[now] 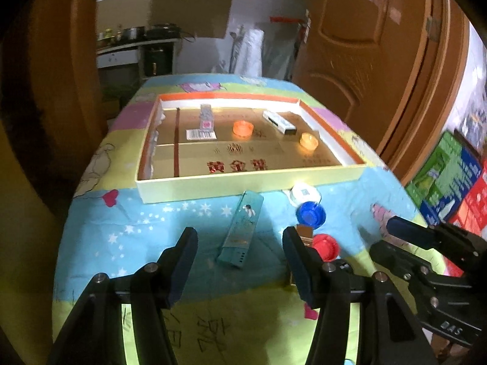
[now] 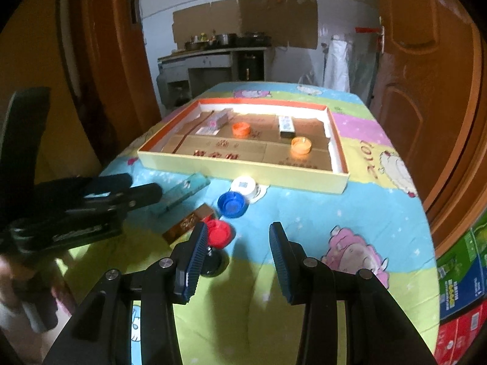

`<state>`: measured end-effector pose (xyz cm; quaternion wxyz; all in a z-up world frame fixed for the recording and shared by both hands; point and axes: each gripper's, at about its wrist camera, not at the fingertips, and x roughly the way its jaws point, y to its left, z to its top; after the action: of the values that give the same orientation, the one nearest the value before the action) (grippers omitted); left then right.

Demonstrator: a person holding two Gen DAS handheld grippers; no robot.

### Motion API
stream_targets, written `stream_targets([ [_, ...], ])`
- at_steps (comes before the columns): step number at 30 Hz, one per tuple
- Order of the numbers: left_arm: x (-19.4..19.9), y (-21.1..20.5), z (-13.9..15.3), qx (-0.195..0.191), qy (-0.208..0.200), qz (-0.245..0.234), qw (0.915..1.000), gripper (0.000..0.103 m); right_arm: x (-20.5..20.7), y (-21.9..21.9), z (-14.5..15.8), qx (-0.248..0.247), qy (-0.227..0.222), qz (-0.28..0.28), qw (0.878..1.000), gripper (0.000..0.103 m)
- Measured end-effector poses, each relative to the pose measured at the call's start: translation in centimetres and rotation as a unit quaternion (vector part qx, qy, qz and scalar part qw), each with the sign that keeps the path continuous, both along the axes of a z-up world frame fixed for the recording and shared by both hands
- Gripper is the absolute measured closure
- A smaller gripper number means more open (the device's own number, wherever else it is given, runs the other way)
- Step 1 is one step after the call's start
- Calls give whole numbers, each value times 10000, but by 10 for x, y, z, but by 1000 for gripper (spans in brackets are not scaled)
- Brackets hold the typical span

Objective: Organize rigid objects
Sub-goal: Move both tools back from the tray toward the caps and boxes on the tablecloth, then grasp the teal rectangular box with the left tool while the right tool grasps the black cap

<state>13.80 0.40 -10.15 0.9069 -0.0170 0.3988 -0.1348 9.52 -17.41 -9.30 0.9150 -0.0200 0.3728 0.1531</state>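
Observation:
A teal box (image 1: 242, 228) lies flat on the patterned tablecloth, in line with the gap of my left gripper (image 1: 239, 232), which is open; its pads stand apart from the box. Right of it are a white cap (image 1: 304, 193), a blue cap (image 1: 310, 214), a red cap (image 1: 325, 246) and a brown box (image 1: 304, 231), partly hidden by a finger. My right gripper (image 2: 238, 228) is open with nothing between its fingers, and the red cap (image 2: 220, 232) sits just left of its left fingertip. The shallow tray (image 1: 249, 179) holds two orange caps (image 1: 243, 128), a clear box (image 1: 207, 118) and a white box (image 1: 278, 121).
A wooden door (image 1: 365, 45) stands close on the right, with coloured cartons (image 1: 450, 182) on the floor below it. A dark round object (image 2: 213, 261) lies under the right gripper's left finger. The left gripper (image 2: 143, 188) shows at the left of the right wrist view.

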Motion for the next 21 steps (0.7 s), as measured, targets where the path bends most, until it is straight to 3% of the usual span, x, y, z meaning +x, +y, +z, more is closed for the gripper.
stream_targets([
  [6,21,-12,-18,395,182,-222,9988,45,-1,5,-12,4,163,71,9998,60],
  [15,34,-14,-31,508,315,-188,9980,45,-4,9,-23,-16,333,149,9993,60],
  [21,32,-15,-30,651,283,-68,9975,61,-5,13,-25,32,405,195,9990,60],
])
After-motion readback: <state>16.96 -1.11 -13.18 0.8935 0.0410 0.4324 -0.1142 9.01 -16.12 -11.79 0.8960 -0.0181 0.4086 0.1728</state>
